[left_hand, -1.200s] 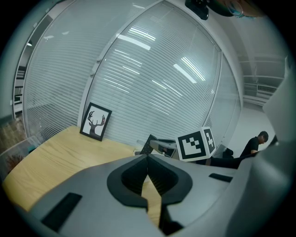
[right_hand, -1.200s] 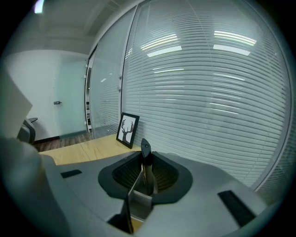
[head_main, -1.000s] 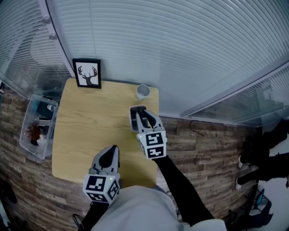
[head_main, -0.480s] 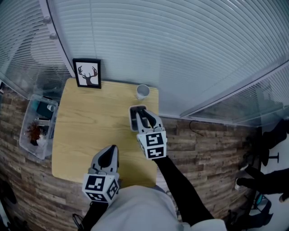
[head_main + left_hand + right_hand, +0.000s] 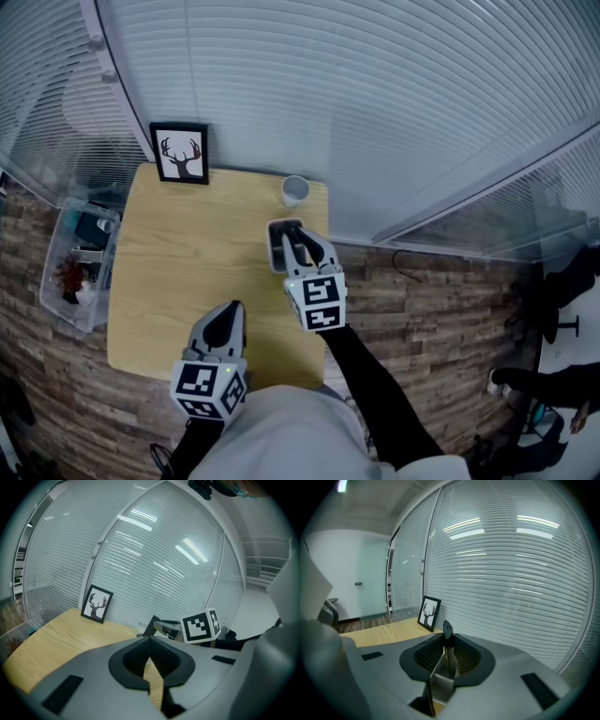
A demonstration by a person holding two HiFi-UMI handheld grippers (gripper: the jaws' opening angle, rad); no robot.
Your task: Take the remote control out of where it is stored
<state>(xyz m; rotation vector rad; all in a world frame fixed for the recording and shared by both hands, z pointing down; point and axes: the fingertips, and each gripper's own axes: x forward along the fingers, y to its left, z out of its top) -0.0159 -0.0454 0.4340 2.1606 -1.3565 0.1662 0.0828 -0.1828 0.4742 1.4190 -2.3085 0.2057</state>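
Observation:
A slim dark remote control (image 5: 448,641) stands upright between the jaws of my right gripper (image 5: 448,656), which is shut on it. Its lower part sits inside a small grey holder (image 5: 439,682). In the head view the right gripper (image 5: 302,247) reaches into that holder (image 5: 275,246) near the table's right edge, and the remote control (image 5: 294,240) shows as a dark strip in it. My left gripper (image 5: 226,325) hovers over the near part of the table; in the left gripper view the left gripper (image 5: 149,641) is shut with nothing in it.
On the wooden table (image 5: 178,272), a framed deer picture (image 5: 182,153) leans at the far left and a white cup (image 5: 295,190) stands behind the holder. A clear bin (image 5: 77,264) of items sits left of the table. Blinds on glass walls run behind.
Both grippers and the remote have stayed put. Only a person's feet at the far right of the floor have shifted.

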